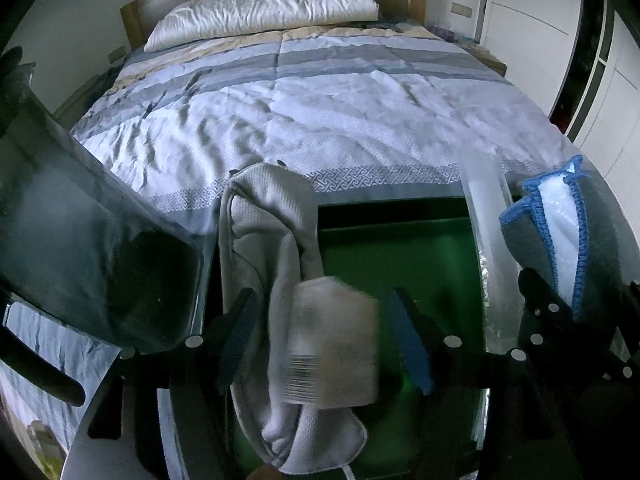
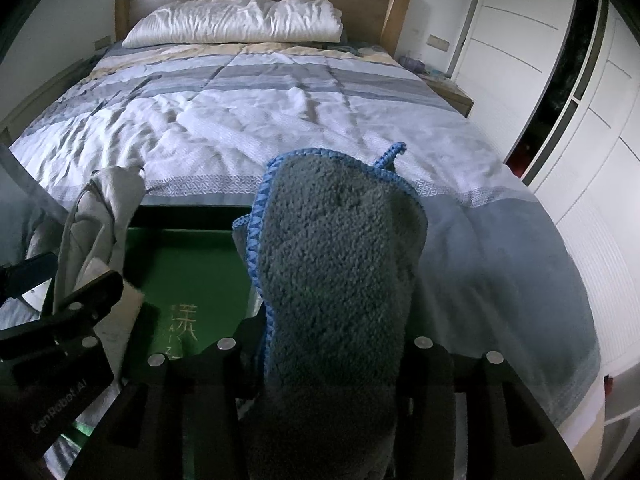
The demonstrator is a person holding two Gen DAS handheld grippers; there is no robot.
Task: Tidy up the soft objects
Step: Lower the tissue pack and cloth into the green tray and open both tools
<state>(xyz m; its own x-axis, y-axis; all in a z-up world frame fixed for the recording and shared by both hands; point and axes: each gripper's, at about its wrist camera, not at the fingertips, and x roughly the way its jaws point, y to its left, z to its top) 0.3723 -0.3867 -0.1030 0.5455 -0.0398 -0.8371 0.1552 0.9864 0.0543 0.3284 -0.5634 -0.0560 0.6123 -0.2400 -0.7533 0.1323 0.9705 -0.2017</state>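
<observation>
My left gripper (image 1: 326,340) is open, its blue-padded fingers (image 1: 412,344) spread apart. A pale grey cloth (image 1: 264,240) with a blurred white label (image 1: 334,340) hangs between them over a green-bottomed box (image 1: 400,256). The same cloth shows at the left of the right wrist view (image 2: 100,216). My right gripper (image 2: 320,356) is shut on a grey fluffy towel with blue stitched edging (image 2: 332,264), held up beside the box (image 2: 192,264). That towel also shows at the right of the left wrist view (image 1: 560,240).
A bed with a white and blue striped cover (image 2: 280,112) and a white pillow (image 2: 236,20) lies ahead. The box's clear lid (image 1: 92,240) stands raised at left. White wardrobe doors (image 2: 580,120) run along the right.
</observation>
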